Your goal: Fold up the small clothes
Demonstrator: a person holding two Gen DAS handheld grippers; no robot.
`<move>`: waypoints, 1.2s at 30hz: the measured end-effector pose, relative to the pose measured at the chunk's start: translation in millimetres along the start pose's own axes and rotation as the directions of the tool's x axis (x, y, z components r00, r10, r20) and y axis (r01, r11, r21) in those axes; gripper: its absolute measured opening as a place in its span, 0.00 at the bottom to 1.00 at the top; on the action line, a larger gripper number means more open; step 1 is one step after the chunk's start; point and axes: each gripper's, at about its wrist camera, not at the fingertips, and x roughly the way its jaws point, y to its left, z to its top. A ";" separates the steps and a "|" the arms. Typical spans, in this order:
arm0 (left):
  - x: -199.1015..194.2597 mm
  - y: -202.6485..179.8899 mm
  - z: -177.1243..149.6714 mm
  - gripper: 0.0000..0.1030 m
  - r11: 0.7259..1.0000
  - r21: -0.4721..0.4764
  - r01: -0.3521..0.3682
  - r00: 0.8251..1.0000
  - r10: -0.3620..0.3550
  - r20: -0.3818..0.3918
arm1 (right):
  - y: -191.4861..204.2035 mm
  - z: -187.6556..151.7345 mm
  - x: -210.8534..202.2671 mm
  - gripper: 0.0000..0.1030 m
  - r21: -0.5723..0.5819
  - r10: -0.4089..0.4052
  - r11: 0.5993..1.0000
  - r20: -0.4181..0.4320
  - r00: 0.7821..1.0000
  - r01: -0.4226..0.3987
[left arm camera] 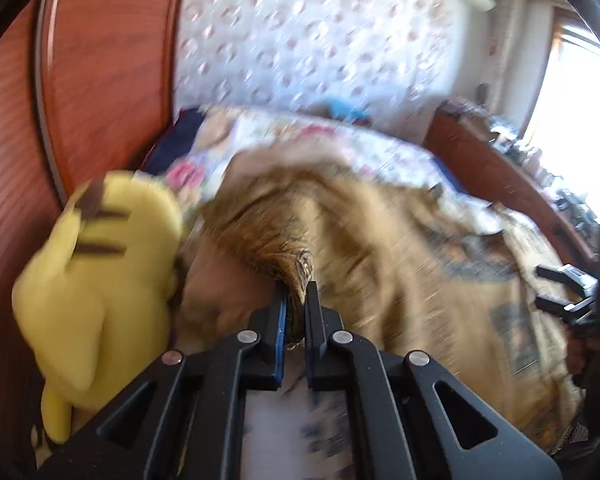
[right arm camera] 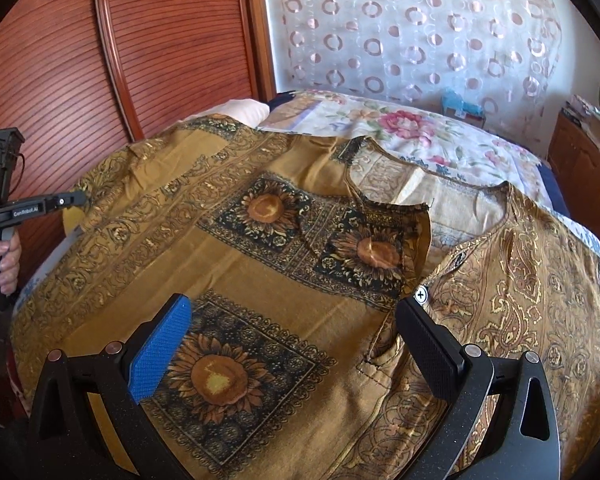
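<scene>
A mustard-brown garment printed with sunflower squares lies spread over the bed; its neck opening faces the far side. My left gripper is shut on a bunched edge of this garment and holds it lifted; the view is motion-blurred. In the right wrist view the left gripper pinches the garment's left edge. My right gripper is open and empty just above the garment's near part, its blue pad on the left. It also shows at the right edge of the left wrist view.
A floral bedsheet covers the bed. A yellow plush toy sits at the bed's left side against a red-brown wooden wardrobe. A patterned white curtain hangs behind. A wooden dresser with clutter stands on the right.
</scene>
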 end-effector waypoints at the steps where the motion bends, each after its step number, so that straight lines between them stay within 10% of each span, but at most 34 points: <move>1: -2.8 -7.0 6.6 0.03 1.000 0.018 0.011 1.000 -0.011 0.016 | -0.9 0.4 -2.9 1.00 0.002 -0.002 1.000 0.006 1.000 0.002; 14: 8.7 -108.7 29.3 0.05 0.964 0.186 0.188 0.982 -0.188 -0.019 | -23.2 -7.9 -35.1 1.00 0.050 -0.097 0.994 0.043 0.994 0.095; 18: 10.3 -111.6 22.6 0.12 0.970 0.181 0.162 0.986 -0.153 -0.062 | -27.5 -12.2 -37.3 1.00 0.048 -0.109 0.993 0.037 0.993 0.107; 25: -15.8 -100.4 21.3 0.59 0.980 0.167 0.112 0.994 -0.112 -0.012 | -22.4 -5.7 -34.8 1.00 0.024 -0.104 0.994 0.040 0.994 0.103; 36: -22.5 -43.5 3.8 0.60 0.994 0.089 -0.070 0.997 0.067 0.032 | 23.1 32.9 -16.0 0.99 -0.129 -0.037 0.991 0.065 0.997 0.045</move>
